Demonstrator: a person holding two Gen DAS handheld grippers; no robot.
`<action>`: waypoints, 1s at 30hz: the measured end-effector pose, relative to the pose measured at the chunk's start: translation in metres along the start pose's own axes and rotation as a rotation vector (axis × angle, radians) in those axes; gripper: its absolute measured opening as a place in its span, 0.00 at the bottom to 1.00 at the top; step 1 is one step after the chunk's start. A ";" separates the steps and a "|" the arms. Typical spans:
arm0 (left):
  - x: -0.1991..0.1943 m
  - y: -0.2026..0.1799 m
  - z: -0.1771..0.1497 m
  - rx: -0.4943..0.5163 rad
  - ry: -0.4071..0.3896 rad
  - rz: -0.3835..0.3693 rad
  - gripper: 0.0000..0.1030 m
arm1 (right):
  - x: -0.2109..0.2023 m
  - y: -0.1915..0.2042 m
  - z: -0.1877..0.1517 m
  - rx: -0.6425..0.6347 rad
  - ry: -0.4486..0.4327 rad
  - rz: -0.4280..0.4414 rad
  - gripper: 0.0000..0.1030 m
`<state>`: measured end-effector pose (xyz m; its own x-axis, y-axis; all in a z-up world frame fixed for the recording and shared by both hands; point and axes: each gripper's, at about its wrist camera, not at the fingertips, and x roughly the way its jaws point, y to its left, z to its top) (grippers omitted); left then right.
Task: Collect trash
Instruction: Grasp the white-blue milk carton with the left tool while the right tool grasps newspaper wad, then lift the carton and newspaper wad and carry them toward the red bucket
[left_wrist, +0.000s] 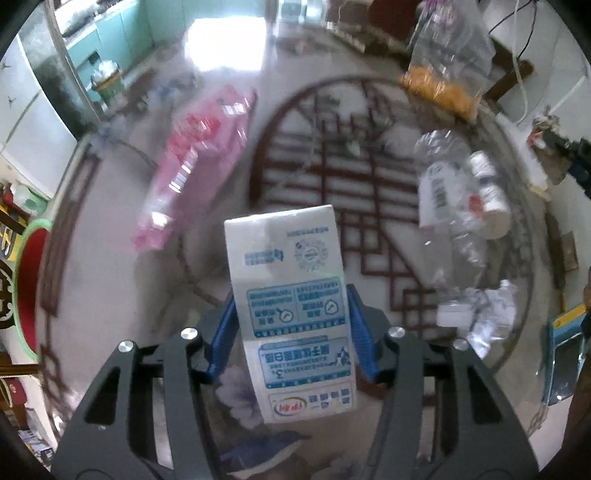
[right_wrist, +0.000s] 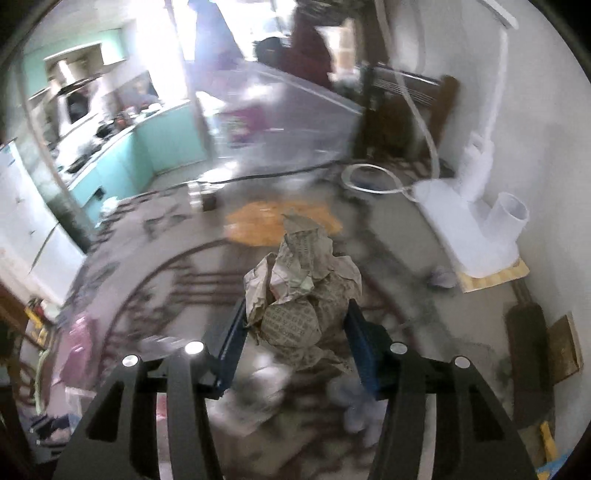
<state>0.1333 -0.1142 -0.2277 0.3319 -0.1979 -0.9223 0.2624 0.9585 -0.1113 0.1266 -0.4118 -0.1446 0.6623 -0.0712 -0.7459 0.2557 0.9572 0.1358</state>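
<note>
In the left wrist view a white and blue milk carton (left_wrist: 291, 295) stands on end between the blue pads of my left gripper (left_wrist: 291, 295), which is shut on its two sides. In the right wrist view a ball of crumpled printed paper (right_wrist: 303, 288) sits between the blue pads of my right gripper (right_wrist: 297, 306), which presses on it from both sides above the table. Also on the glass table (left_wrist: 332, 155) lie a pink plastic package (left_wrist: 195, 162), a crushed clear bottle (left_wrist: 454, 192) and a crumpled foil wrapper (left_wrist: 491, 317).
A clear bag with orange contents (left_wrist: 443, 85) stands at the table's far side. A red basin with a green rim (left_wrist: 29, 288) sits off the table's left edge. The right wrist view shows a small jar (right_wrist: 201, 195) and a white pipe-shaped appliance (right_wrist: 480, 229) by the wall.
</note>
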 end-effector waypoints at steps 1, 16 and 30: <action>-0.008 0.002 -0.001 -0.002 -0.021 0.003 0.51 | -0.007 0.015 -0.003 -0.011 -0.002 0.030 0.50; -0.148 0.080 -0.053 -0.175 -0.307 0.094 0.51 | -0.072 0.161 -0.053 -0.214 -0.036 0.213 0.51; -0.195 0.132 -0.089 -0.262 -0.399 0.112 0.51 | -0.110 0.218 -0.076 -0.266 -0.054 0.295 0.51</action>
<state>0.0223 0.0697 -0.0959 0.6799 -0.1051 -0.7257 -0.0144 0.9876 -0.1566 0.0557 -0.1739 -0.0828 0.7176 0.2095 -0.6642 -0.1375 0.9775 0.1598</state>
